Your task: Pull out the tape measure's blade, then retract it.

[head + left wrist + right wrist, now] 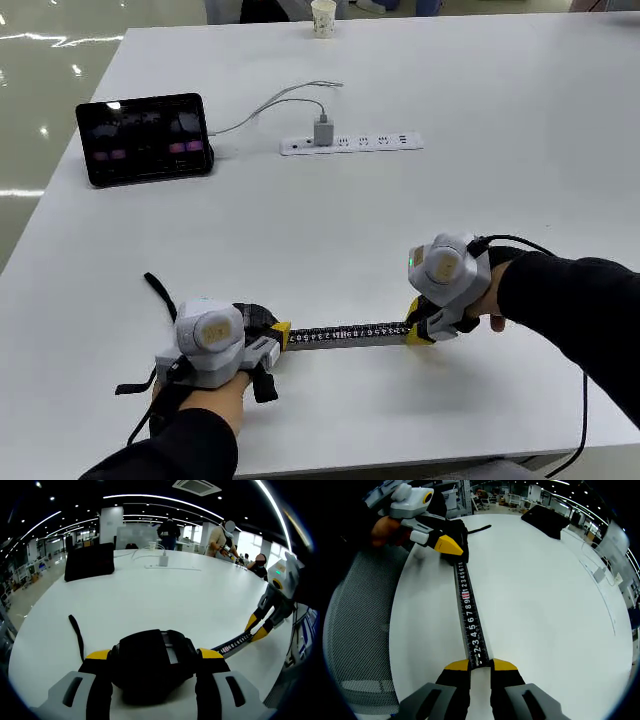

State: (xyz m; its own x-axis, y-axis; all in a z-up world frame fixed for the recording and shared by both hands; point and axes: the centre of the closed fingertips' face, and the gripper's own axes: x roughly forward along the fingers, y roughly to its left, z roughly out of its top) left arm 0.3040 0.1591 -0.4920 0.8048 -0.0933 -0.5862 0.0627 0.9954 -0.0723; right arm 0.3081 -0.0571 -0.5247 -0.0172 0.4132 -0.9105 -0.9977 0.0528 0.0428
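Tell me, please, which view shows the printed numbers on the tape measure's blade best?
The right gripper view: the blade runs straight up from the jaws, and its numbers are readable. The head view shows it as a thin strip with tiny digits. The left gripper view shows a short, blurred piece.

The black tape measure case point(150, 672) lies flat, clamped between the yellow-tipped jaws of the left gripper point(154, 654). Its black wrist strap point(76, 635) trails loose beside that gripper. The blade point(470, 615), black with white numerals, stretches straight and flat to the right gripper point(480, 666), whose jaws pinch its end.
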